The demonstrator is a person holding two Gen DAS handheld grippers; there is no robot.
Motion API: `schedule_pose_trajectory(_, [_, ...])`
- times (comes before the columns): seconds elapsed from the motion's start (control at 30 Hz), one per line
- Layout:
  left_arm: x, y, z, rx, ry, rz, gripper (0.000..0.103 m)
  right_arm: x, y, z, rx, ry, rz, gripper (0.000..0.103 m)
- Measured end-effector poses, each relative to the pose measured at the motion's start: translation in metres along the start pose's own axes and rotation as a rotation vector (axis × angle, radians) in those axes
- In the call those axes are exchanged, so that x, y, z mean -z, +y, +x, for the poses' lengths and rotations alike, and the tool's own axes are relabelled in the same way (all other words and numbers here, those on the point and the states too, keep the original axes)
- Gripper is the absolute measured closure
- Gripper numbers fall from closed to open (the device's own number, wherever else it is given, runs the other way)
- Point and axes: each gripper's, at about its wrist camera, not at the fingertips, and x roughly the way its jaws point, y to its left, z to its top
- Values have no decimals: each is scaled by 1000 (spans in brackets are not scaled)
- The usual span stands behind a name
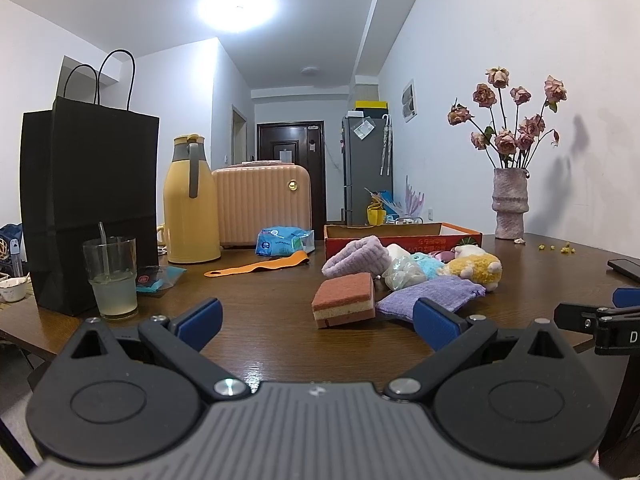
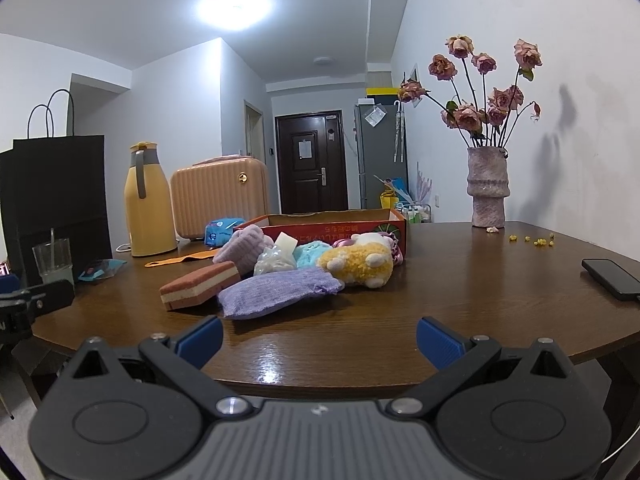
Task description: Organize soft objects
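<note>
Left wrist, hand-held gripper (image 1: 318, 322) wide open, empty, sponge (image 1: 344, 300) just ahead.

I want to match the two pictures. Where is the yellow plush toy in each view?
Left wrist view: the yellow plush toy lies right of centre, at the right end of the pile.
Right wrist view: it lies near the centre, behind the purple cloth.
Shared landmark: the red box behind the pile.
</note>
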Motion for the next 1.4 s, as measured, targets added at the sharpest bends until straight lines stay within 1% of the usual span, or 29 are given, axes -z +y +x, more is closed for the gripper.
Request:
schedule_pose_trajectory(0.57, [-1, -1, 1, 7, 7, -2, 0, 0, -2, 0, 3, 2, 0, 0])
schedule_pose_trajectory(0.67, [-2, -3, 9, 26, 27, -6, 0, 0, -5, 2, 0, 4, 10, 0])
schedule_pose_trajectory(0.73, [-4, -7, 22, 42, 32, -10, 0, 0, -8, 8, -4, 4, 15, 0])
schedule_pose_trajectory(0.77, [-6, -10, 31, 58, 42, -11, 0, -2, -10, 14, 2, 8, 12, 0])
schedule_pose_trajectory(0.83, [-11, -18, 57, 116, 106, -23, 0, -7, -14, 29, 11, 3, -1, 0])
schedule_pose_trajectory(0.9, [-14, -26, 85, 183, 200, -69, 0, -17, -20, 51, 5, -1, -5, 0])
schedule_pose_trajectory(0.97, [-16, -35, 114, 245, 288, -121, 0, -29, -26, 76, -34, 33, 3, 0])
schedule_pose_trajectory(1.0, [-16, -37, 128, 258, 316, -149, 5, -36, -29, 90, -57, 57, 11, 0])
schedule_pose_trajectory(1.03, [-16, -39, 141, 260, 349, -177, 18, -42, -33, 106, -80, 75, 25, 1])
schedule_pose_trajectory(1.1, [-18, -39, 166, 267, 415, -250, 33, -51, -37, 132, -107, 100, 40, 3])
schedule_pose_trajectory(1.17, [-17, -36, 188, 282, 452, -344, 34, -59, -40, 162, -147, 140, 46, 12])
schedule_pose_trajectory(1.2, [-16, -36, 197, 276, 476, -374, 37, -61, -42, 174, -160, 158, 56, 13])
schedule_pose_trajectory(1.23, [-15, -37, 204, 278, 494, -390, 44, -62, -45, 188, -168, 174, 73, 15])
schedule_pose_trajectory(1.27, [-15, -39, 210, 284, 497, -395, 46, -63, -48, 201, -171, 191, 100, 19])
schedule_pose_trajectory(1.3, [-15, -41, 214, 283, 488, -390, 52, -64, -51, 213, -175, 209, 129, 22])
schedule_pose_trajectory(1.33, [-15, -43, 217, 277, 479, -379, 57, -62, -56, 224, -191, 233, 167, 31])
schedule_pose_trajectory(1.37, [-16, -45, 219, 277, 472, -368, 60, -61, -59, 233, -204, 259, 201, 44])
schedule_pose_trajectory(1.4, [-15, -47, 222, 284, 476, -353, 65, -59, -63, 240, -214, 285, 231, 51])
